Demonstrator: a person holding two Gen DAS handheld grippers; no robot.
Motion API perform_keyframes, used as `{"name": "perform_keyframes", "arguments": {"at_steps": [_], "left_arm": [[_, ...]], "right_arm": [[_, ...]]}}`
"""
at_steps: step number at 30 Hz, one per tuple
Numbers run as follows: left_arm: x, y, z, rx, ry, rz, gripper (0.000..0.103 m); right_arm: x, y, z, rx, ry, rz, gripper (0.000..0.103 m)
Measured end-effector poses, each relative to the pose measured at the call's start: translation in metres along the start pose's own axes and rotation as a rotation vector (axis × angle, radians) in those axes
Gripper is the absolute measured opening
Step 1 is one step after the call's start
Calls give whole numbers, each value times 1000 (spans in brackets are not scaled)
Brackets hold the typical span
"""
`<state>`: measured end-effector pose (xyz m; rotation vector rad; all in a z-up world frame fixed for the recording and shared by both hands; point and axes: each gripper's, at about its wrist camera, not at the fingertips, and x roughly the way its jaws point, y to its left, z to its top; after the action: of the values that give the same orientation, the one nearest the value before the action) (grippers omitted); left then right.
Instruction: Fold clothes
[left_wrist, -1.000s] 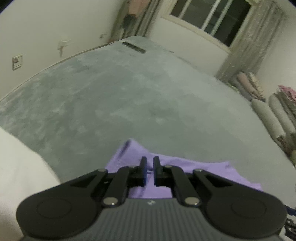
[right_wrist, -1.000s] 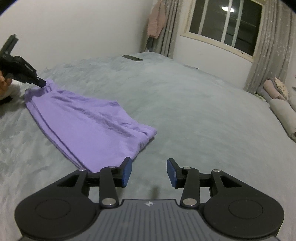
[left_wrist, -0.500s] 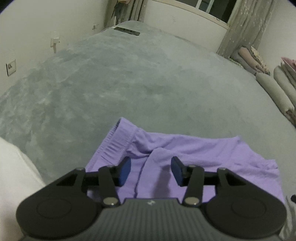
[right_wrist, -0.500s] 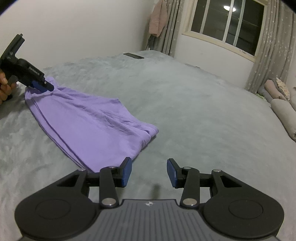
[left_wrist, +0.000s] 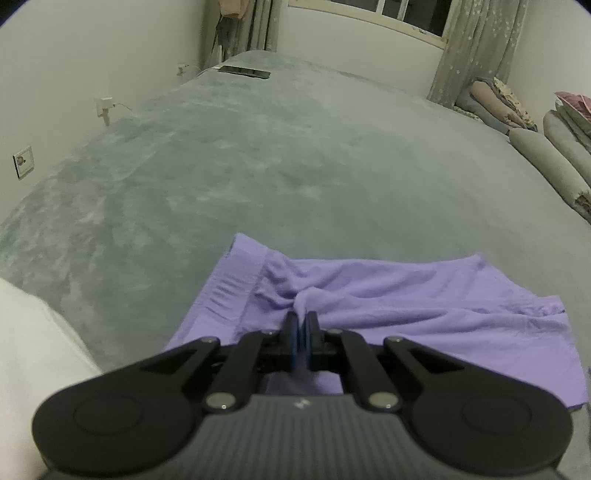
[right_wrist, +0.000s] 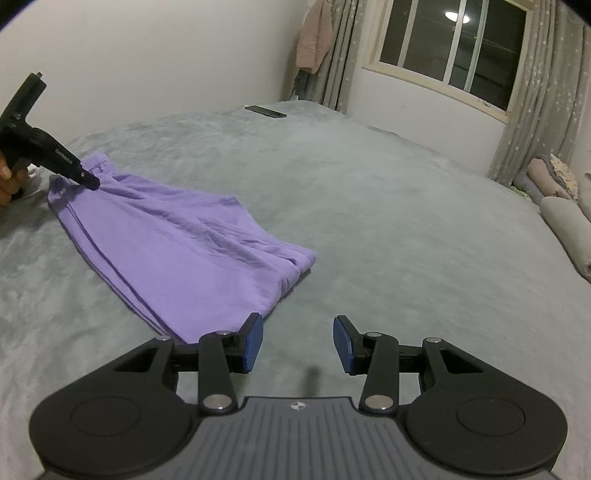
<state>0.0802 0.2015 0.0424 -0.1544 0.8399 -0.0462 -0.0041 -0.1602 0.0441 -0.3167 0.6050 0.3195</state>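
A grey plush bed cover (left_wrist: 295, 177) fills the room up to a pale wall, with a dark window (right_wrist: 447, 51) and patterned curtains at 1 o'clock in the right wrist view and rolled bedding (right_wrist: 565, 229) at 3 o'clock. A dark flat device (left_wrist: 244, 71) lies at the bed's far end, at 11 o'clock in the left wrist view.

The purple garment (right_wrist: 177, 251) lies flat on the cover, running from 10 o'clock towards the centre of the right wrist view; in the left wrist view it spreads from the centre to 4 o'clock.

The left gripper (left_wrist: 301, 325) has just closed: its jaws are together, pinching a raised pucker of purple cloth just beside the ribbed waistband (left_wrist: 229, 295). In the right wrist view that same gripper (right_wrist: 90, 181) shows at 9 o'clock, its tip down on the garment's waistband end, a hand (right_wrist: 9, 181) behind it.

The right gripper (right_wrist: 298, 341) has its jaws apart with nothing between them; its left pad (right_wrist: 253, 341) sits just beside the garment's near hem, whether touching I cannot tell.
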Motion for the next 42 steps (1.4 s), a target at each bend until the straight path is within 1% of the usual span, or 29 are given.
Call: {"name": "perform_keyframes", "arguments": {"at_steps": [1, 4, 8, 9, 10, 12, 15, 16, 17, 19, 20, 22, 25, 28, 31, 33, 37, 40, 42], "left_arm": [[2, 1, 0, -1, 4, 14, 3], [3, 5, 4, -20, -2, 13, 3], [1, 2, 1, 10, -6, 34, 3], [2, 0, 0, 25, 1, 46, 4], [1, -1, -1, 41, 3, 79, 8], [-4, -6, 2, 71, -15, 127, 8], [-25, -11, 5, 87, -78, 147, 12], [-34, -15, 6, 92, -99, 144, 12], [-41, -21, 6, 97, -112, 124, 12], [-51, -39, 1, 94, -115, 17, 13], [-52, -51, -4, 88, -100, -50, 15], [-46, -86, -19, 105, -44, -187, 18], [-35, -130, -42, 152, 10, -269, 18], [-22, -155, -60, 169, 34, -307, 20], [-10, -162, -69, 176, 44, -323, 22], [-10, -163, -74, 200, 24, -322, 24], [-8, -167, -79, 230, 13, -304, 25], [-11, -172, -82, 272, -1, -293, 29], [-12, -174, -84, 291, -8, -290, 29]], "right_arm": [[0, 0, 0, 2, -1, 1, 41], [1, 2, -1, 2, 1, -1, 41], [1, 2, 0, 7, 2, -5, 41], [2, 2, 0, 7, 3, -5, 41], [2, 3, 0, 8, 5, -5, 41], [3, 2, 0, 12, 0, -4, 41], [1, 0, 2, 26, -32, -5, 40], [0, -2, 3, 33, -45, -5, 38], [-1, -4, 3, 41, -58, -4, 32], [-1, -7, 4, 53, -73, 5, 22], [0, -7, 5, 57, -78, 9, 20], [1, -6, 6, 51, -82, 14, 20], [4, -5, 6, 39, -76, 19, 20], [6, -6, 5, 27, -69, 24, 20], [10, -9, 6, 13, -73, 37, 20], [12, -12, 7, -12, -89, 57, 20], [16, -22, 13, -56, -132, 106, 20], [27, -28, 20, -119, -144, 127, 20], [40, -32, 26, -157, -141, 154, 20]]}}
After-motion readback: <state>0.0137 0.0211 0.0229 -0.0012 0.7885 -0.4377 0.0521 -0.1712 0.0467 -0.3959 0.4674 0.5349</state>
